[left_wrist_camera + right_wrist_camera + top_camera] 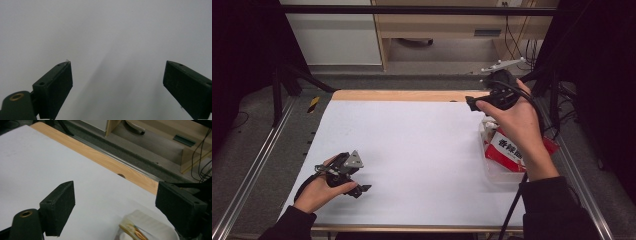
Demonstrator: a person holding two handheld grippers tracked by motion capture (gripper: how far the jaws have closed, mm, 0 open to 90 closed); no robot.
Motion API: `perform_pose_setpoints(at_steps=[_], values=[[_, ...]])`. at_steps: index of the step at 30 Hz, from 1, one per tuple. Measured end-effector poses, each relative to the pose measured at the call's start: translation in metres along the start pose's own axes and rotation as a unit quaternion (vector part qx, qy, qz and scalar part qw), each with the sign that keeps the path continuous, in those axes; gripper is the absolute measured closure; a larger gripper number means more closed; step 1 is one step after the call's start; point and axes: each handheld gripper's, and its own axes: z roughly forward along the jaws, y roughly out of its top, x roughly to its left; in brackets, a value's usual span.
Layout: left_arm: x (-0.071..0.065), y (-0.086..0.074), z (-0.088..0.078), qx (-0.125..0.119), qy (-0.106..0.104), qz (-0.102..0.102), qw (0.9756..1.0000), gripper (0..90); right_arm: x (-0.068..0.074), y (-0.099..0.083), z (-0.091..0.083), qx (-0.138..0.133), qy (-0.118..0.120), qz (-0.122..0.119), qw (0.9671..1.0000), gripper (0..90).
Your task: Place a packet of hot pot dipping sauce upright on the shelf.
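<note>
The right gripper is wide apart and holds nothing, above the clear box at right. The left gripper, lower left, is also wide apart, empty.

The table mat is plain white, with a light wood-grain table edge beyond it. The clear plastic container holds a red packet with a white label and dark characters. Both the left gripper and the right gripper are black; the left carries a grey three-cornered plate. The sleeves are black.
</note>
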Motion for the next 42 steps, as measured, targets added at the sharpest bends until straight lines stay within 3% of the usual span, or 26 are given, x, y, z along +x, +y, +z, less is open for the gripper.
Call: perform_pose_setpoints(at_steps=[2,3,6,9,15,27,36,42], values=[[-0.001,0.0,0.001,-0.01,0.003,-0.008,0.9999,8.7,0.016,0.004,0.006,-0.004,0.013,-0.01,0.9999,15.6],[-0.002,0.0,0.001,-0.015,0.013,-0.008,0.9998,8.6,0.021,0.005,0.008,-0.005,0.017,-0.012,0.9998,15.2],[-0.001,0.0,0.002,-0.02,0.016,-0.011,0.9996,8.4,0.03,0.003,0.015,-0.004,0.023,-0.012,0.9996,14.7],[-0.001,-0.002,0.005,-0.026,0.025,-0.019,0.9992,7.9,0.047,-0.005,0.028,-0.002,0.032,-0.018,0.9993,13.9],[0.002,-0.006,0.003,-0.04,0.03,-0.032,0.9982,7.4,0.065,-0.023,0.042,-0.003,0.047,-0.025,0.9986,13.1],[0.008,-0.015,0.004,-0.063,0.039,-0.059,0.9955,6.9,0.081,-0.062,0.061,-0.011,0.062,-0.006,0.998,12.4],[0.009,-0.023,0.007,-0.07,0.055,-0.077,0.993,6.0,0.093,-0.111,0.082,-0.004,0.083,0.007,0.9965,9.3],[0.009,-0.027,0.006,-0.091,0.072,-0.092,0.989,6.0,0.099,-0.134,0.09,0.0,0.08,-0.004,0.9968,7.7]])
